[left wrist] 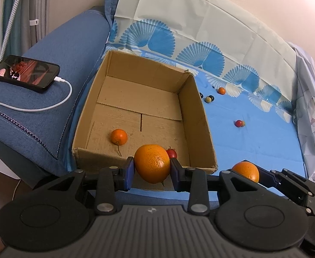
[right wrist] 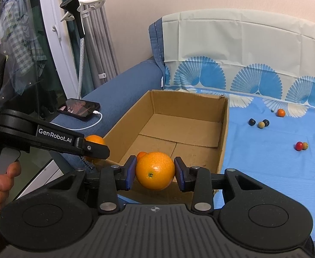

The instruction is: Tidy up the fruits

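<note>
My left gripper (left wrist: 152, 169) is shut on a large orange (left wrist: 152, 163) above the near wall of an open cardboard box (left wrist: 198, 116). Inside the box lie a small tangerine (left wrist: 119, 137) and a small red fruit (left wrist: 171, 152). My right gripper (right wrist: 155, 171) is shut on another orange (right wrist: 155, 170) at the box's (right wrist: 222, 133) near edge. That orange also shows in the left wrist view (left wrist: 246, 171). The left gripper's orange shows in the right wrist view (right wrist: 94, 140), to the left.
On the blue cloth (right wrist: 264, 161) right of the box lie a small orange fruit (right wrist: 281, 112), dark and beige balls (right wrist: 260, 124), and a red and beige pair (right wrist: 301, 145). A phone (left wrist: 25, 73) on a charging cable rests on the sofa arm, left of the box.
</note>
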Motion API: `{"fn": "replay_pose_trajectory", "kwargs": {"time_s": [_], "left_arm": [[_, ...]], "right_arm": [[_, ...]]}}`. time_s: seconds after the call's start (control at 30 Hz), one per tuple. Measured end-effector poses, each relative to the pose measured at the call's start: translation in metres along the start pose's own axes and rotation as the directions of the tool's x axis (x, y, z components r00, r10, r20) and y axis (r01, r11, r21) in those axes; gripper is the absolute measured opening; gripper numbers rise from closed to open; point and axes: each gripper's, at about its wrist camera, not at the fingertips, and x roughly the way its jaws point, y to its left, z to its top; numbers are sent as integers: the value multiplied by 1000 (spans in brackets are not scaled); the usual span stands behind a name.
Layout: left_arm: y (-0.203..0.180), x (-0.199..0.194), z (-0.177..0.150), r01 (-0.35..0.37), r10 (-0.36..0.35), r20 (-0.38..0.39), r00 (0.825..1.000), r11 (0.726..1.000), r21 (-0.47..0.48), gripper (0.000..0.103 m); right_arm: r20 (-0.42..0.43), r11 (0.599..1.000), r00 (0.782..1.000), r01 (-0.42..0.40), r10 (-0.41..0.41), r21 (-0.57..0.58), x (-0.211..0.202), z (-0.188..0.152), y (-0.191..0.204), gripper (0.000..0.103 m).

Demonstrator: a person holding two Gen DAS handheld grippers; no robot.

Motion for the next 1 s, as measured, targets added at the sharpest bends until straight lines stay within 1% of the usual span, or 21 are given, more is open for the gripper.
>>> {"fn": "replay_pose_trajectory", "kwargs": {"time_s": [0.3, 0.57, 0.8, 1.0], "left_arm": [[3, 9, 5, 0, 0, -7, 1000, 1000, -9, 39], [2, 22, 16, 0, 0, -11, 1000, 1000, -11, 39], [2, 42, 30, -15, 15, -13, 1000, 1000, -8, 39], [2, 68, 40, -29, 29, -37, 999, 1000, -3, 39]], "right_arm": [[-9, 1000, 1000, 6, -6, 8, 8, 2, -2, 39], [-17, 1000, 1000, 12, -12, 12, 23, 8, -6, 39], [-33, 1000, 999, 20, -19, 15, 44, 13, -15, 39], [-55, 1000, 998, 24, -23, 19, 67, 14, -24, 39]]}}
